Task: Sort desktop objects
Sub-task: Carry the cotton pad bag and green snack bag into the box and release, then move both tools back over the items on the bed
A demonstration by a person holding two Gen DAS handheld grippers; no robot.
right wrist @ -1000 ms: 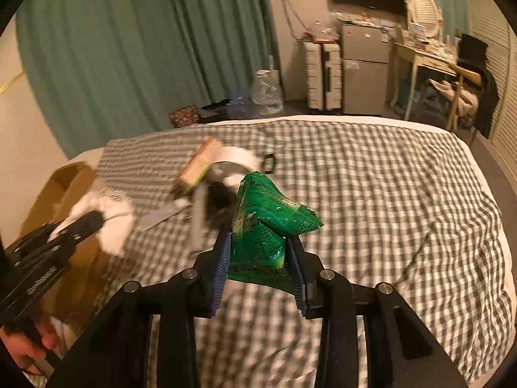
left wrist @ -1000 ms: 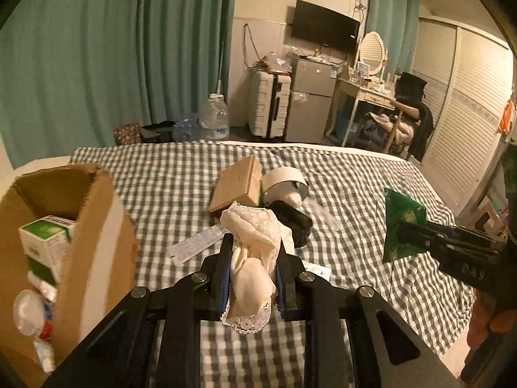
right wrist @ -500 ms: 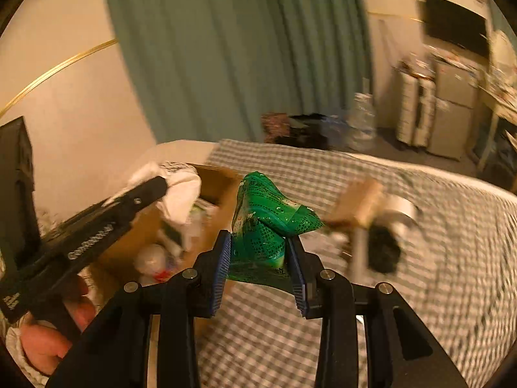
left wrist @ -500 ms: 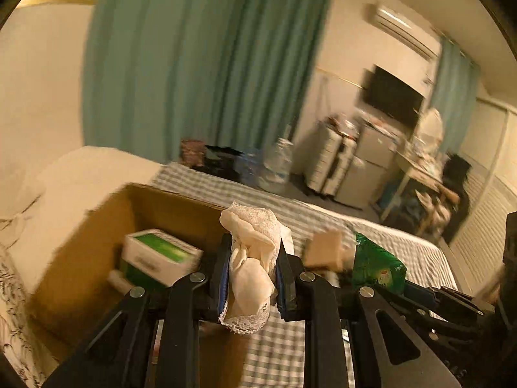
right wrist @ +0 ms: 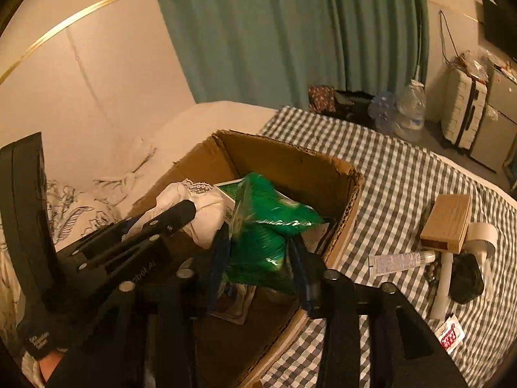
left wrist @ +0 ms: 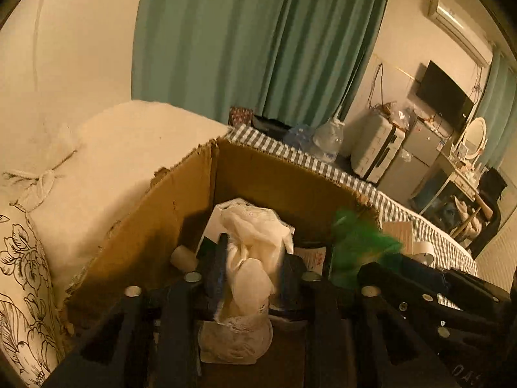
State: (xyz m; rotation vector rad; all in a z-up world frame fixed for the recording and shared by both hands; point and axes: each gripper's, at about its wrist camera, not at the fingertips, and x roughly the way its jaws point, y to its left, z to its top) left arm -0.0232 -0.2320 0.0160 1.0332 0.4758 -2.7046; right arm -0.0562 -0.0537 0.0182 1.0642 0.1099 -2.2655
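— Teal curtains (right wrist: 290,32) are seen behind a grey-and-white checked bedspread (right wrist: 404,174); what is carried at its left edge?

— An open brown cardboard box (right wrist: 290,165). Both grippers are held side by side above it. A crumpled white lace cloth (left wrist: 255,249) is clamped by the left gripper (left wrist: 252,271); a green plastic snack bag (right wrist: 268,236) is clamped by the right gripper (right wrist: 258,255).

Bedroom, warm dim light. Teal curtains (left wrist: 258,38) fill the upper centre; cream wall (right wrist: 106,64) with gold trim line at upper left. Wall-mounted TV (left wrist: 444,97), air conditioner (left wrist: 458,29), white suitcase (left wrist: 376,152), and oval mirror (left wrist: 475,137) at right. Grey-checked bedspread (right wrist: 397,174) across lower right.
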